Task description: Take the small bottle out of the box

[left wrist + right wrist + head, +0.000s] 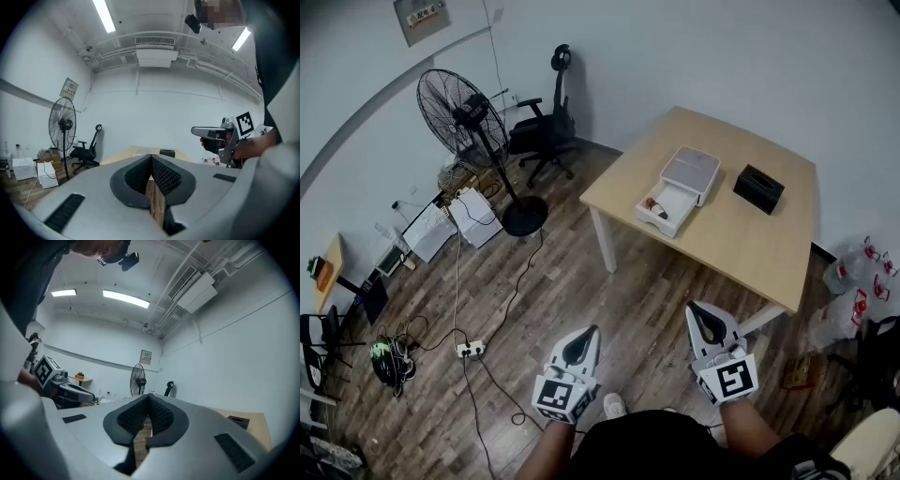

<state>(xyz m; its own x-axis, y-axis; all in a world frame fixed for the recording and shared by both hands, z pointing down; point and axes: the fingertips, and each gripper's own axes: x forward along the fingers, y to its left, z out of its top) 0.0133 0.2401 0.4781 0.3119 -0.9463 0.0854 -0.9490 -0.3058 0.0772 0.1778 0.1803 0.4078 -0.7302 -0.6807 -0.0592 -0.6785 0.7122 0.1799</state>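
Observation:
A white box [680,190] lies open on the wooden table [722,234], its lid [694,171] folded back. In its tray rests a small brownish bottle [654,204]. Both grippers hang low near the person's body, well short of the table. My left gripper [582,338] is shut with nothing in it; in the left gripper view [151,157] its pads meet. My right gripper [703,317] is also shut and empty, and its pads touch in the right gripper view [149,397]. The box shows only as a pale sliver on the far table [136,151] in the left gripper view.
A black box [758,187] sits on the table to the right of the white one. A standing fan [464,117], an office chair [542,131], cartons and cables crowd the wooden floor at left. Water bottle packs [853,291] stand at the right.

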